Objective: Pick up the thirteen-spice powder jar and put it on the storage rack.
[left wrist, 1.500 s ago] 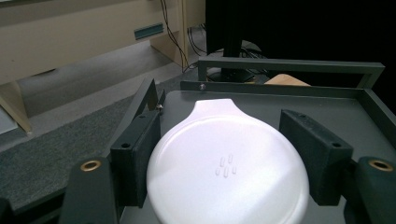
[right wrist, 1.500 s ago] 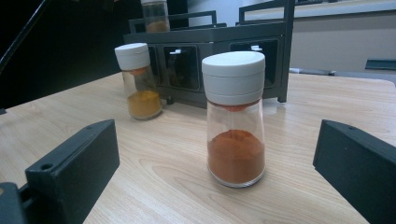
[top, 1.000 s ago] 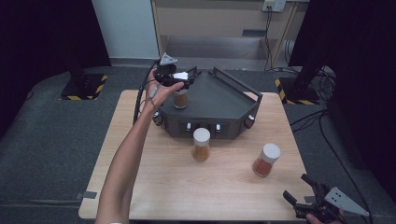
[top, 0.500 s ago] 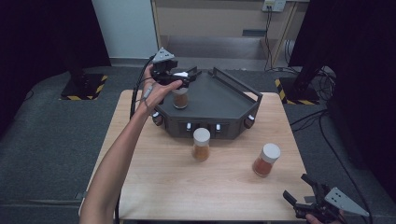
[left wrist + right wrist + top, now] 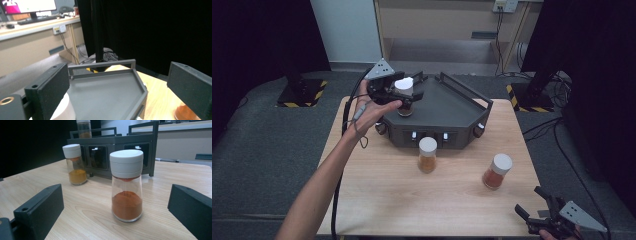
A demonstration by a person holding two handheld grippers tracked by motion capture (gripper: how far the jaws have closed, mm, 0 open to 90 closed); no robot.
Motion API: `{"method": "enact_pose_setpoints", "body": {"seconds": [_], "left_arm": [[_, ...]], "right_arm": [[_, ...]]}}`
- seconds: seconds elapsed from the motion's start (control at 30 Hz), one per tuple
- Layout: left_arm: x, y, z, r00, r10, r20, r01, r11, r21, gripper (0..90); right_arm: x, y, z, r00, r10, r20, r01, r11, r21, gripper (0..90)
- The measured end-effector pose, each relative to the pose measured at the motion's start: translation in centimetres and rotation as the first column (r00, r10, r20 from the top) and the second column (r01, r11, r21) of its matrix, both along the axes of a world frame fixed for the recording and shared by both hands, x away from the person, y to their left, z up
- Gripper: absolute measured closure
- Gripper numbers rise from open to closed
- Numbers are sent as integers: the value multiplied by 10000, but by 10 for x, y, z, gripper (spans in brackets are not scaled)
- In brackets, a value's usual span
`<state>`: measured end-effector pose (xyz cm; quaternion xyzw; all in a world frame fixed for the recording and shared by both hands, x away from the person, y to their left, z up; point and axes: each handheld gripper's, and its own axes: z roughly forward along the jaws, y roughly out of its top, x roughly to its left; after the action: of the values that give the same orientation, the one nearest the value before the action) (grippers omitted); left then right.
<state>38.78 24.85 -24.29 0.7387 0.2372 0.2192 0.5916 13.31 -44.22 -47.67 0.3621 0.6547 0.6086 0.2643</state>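
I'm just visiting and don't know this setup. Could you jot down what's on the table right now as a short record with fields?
Table: light wooden table
Rack: dark grey rack at the far middle
Jar on rack: white-capped jar, upright at the rack's left end
Jars on table: yellow-spice jar in front of the rack; orange-spice jar to its right
Left gripper: left gripper at the jar on the rack, jaws just opened
Right gripper: right gripper at the near right corner, jaws open, facing the orange-spice jar
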Motion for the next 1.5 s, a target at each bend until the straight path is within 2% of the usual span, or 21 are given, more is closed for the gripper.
{"method": "enact_pose_setpoints", "body": {"seconds": [0.07,0.1,0.2,0.23,0.3,0.33,0.5,0.63,0.73,1.17,1.2,1.5], "left_arm": [[-11,8,-5,9996,-289,18,289,9993,-235,33],[-11,8,-5,9996,-289,18,289,9993,-235,32],[-24,19,-14,9986,-519,33,520,9980,-358,31],[-24,19,-14,9986,-519,33,520,9980,-358,31],[-36,27,-21,9982,-603,70,606,9966,-554,32],[-36,27,-21,9982,-603,70,606,9966,-554,31],[-56,38,-32,9976,-653,249,667,9957,-636,31],[-73,46,-44,9972,-598,455,630,9953,-732,36],[-84,51,-52,9971,-470,599,506,9968,-612,36],[-131,72,-92,9981,-37,607,74,9981,-606,35],[-138,74,-99,9981,66,614,-32,9984,-563,35],[-158,83,-121,9983,371,444,-349,9982,-494,34]], "right_arm": [[0,0,0,10000,-22,15,22,10000,13,7],[0,0,0,10000,-22,15,22,10000,13,7],[0,0,0,10000,-4,23,4,10000,26,7],[0,0,0,10000,-4,23,4,10000,26,7],[0,0,0,10000,16,22,-16,10000,13,7],[0,0,0,10000,16,22,-16,10000,13,7],[0,0,0,10000,-23,11,23,10000,14,7],[0,0,0,10000,-8,21,8,10000,6,7],[0,1,0,10000,-23,13,23,10000,15,7],[-1,1,0,10000,-52,19,52,10000,-18,7],[-1,1,0,10000,-52,19,52,10000,-19,7],[-1,1,0,10000,-63,25,64,10000,-42,7]]}}
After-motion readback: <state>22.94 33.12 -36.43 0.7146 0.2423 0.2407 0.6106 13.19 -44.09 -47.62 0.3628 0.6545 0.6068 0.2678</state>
